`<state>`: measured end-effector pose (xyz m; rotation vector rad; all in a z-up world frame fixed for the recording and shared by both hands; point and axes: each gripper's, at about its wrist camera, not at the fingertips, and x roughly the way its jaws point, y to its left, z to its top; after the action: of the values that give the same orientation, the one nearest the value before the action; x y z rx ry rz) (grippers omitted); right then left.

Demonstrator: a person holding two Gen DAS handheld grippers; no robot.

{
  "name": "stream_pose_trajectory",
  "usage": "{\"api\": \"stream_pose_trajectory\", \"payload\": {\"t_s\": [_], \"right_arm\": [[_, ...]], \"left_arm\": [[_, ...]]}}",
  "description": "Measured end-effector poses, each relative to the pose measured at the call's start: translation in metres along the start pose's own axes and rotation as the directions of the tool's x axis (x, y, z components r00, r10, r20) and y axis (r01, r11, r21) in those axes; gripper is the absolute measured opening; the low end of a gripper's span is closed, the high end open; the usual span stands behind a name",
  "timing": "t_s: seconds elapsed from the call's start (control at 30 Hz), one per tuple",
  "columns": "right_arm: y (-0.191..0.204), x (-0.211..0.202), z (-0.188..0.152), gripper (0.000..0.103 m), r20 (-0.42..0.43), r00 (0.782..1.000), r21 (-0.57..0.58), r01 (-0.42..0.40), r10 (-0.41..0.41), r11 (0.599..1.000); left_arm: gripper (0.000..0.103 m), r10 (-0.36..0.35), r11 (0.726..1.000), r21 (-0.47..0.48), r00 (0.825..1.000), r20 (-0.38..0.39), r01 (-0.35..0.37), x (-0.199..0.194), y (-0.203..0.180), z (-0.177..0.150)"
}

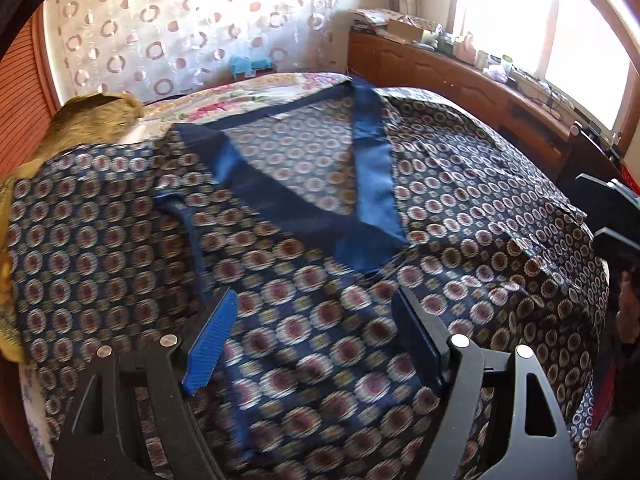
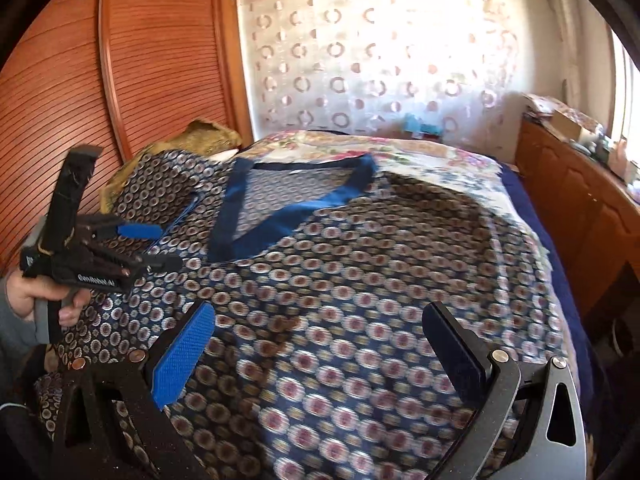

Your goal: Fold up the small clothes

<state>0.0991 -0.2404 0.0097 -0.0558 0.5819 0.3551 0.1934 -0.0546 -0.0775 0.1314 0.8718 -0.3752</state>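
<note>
A dark blue garment with a circle print (image 1: 312,320) lies spread flat on the bed, its plain blue V-neck band (image 1: 360,184) pointing toward me. It also fills the right wrist view (image 2: 360,300), with the V-neck band (image 2: 288,208) at the far side. My left gripper (image 1: 316,312) is open and empty, hovering over the garment's lower middle. It also shows in the right wrist view (image 2: 156,246) at the garment's left edge, fingers apart. My right gripper (image 2: 320,328) is open and empty above the garment's near part. Its body shows at the right edge of the left wrist view, fingertips hidden.
A floral bedsheet (image 2: 400,148) lies under the garment. A mustard-yellow cloth (image 1: 96,120) is bunched at the bed's far left. A wooden cabinet (image 1: 460,80) with clutter runs along the right under a window. A sheer patterned curtain (image 2: 380,60) and a wooden slatted door (image 2: 60,100) stand behind.
</note>
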Motion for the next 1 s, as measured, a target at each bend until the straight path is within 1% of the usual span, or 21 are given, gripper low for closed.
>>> {"api": "stream_pose_trajectory", "payload": {"t_s": [0.13,0.27,0.3,0.4,0.6,0.63,0.7,0.77,1.0], "right_arm": [[-0.009,-0.020,-0.004,0.103,0.019,0.999,0.002,0.039,-0.039,0.999],[-0.007,-0.036,-0.007,0.103,0.036,0.998,-0.012,0.060,-0.060,0.998],[-0.006,-0.040,-0.008,0.103,0.040,0.997,-0.018,0.063,-0.063,0.998],[-0.004,-0.049,-0.010,0.103,0.051,0.996,-0.027,0.074,-0.072,0.997],[-0.001,-0.060,-0.013,0.103,0.071,0.994,-0.025,0.086,-0.084,0.996],[-0.001,-0.062,-0.013,0.103,0.072,0.994,-0.023,0.088,-0.086,0.996],[-0.009,-0.062,-0.015,0.103,0.076,0.993,-0.016,0.096,-0.095,0.995],[-0.014,-0.067,-0.017,0.103,0.077,0.991,-0.008,0.108,-0.107,0.994],[-0.045,-0.066,-0.020,0.103,0.047,0.987,0.034,0.153,-0.155,0.988]], "left_arm": [[0.080,-0.001,1.000,0.029,1.000,-0.018,0.002,0.010,-0.016,0.006],[0.080,0.001,0.999,0.048,0.999,-0.036,0.001,0.020,-0.026,0.009],[0.080,0.009,0.998,0.057,0.999,-0.030,-0.008,0.022,-0.029,0.010],[0.080,0.004,0.998,0.062,1.000,-0.028,-0.002,0.023,-0.033,0.012],[0.086,-0.005,0.998,0.067,1.000,-0.026,0.006,0.027,-0.036,0.013],[0.094,-0.014,0.997,0.071,0.999,-0.032,0.016,0.029,-0.036,0.013],[0.098,-0.014,0.996,0.091,0.999,-0.042,0.017,0.031,-0.041,0.013],[0.102,-0.018,0.996,0.090,0.999,-0.048,0.022,0.032,-0.040,0.013],[0.103,-0.018,0.996,0.091,0.999,-0.050,0.022,0.032,-0.041,0.013]]}}
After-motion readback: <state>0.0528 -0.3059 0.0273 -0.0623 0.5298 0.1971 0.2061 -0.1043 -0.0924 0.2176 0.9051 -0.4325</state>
